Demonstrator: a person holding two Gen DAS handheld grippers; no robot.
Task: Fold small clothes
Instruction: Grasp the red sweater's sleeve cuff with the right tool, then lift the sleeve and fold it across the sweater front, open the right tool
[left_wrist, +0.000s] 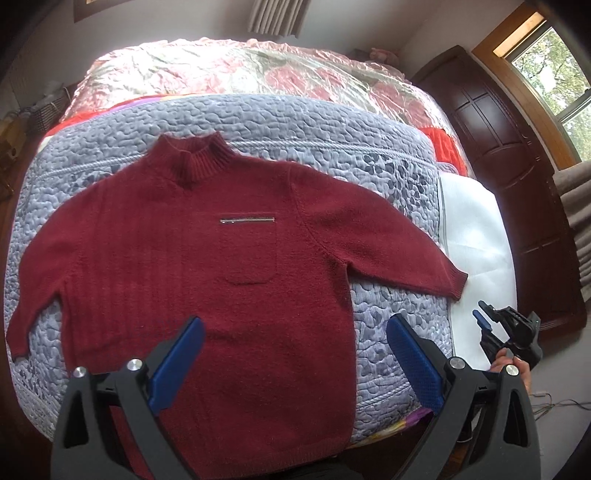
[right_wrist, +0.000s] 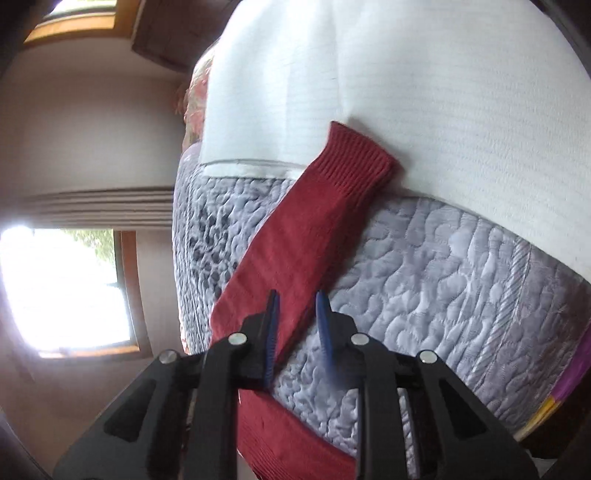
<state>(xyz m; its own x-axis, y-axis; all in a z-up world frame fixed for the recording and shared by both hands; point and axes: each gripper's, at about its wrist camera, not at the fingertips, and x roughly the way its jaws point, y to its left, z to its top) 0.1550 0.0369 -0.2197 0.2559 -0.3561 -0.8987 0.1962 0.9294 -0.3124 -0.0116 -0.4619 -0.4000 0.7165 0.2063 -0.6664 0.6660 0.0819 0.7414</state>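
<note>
- Hovering above the hem of the dark red sweater (left_wrist: 207, 236), the left gripper (left_wrist: 295, 354) has its jaws spread wide, holding nothing.
- Right gripper (right_wrist: 295, 325): jaws narrowly parted, empty, near the sleeve (right_wrist: 314, 229).
- Sweater lies flat, front up, sleeves spread, on the grey quilted bedspread (left_wrist: 295, 122).
- Sleeve cuff (right_wrist: 354, 162) overlaps a white sheet (right_wrist: 443, 92).

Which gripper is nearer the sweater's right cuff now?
Right. The right gripper is beside the sleeve, short of the cuff; the left gripper hangs over the sweater's lower body.
</note>
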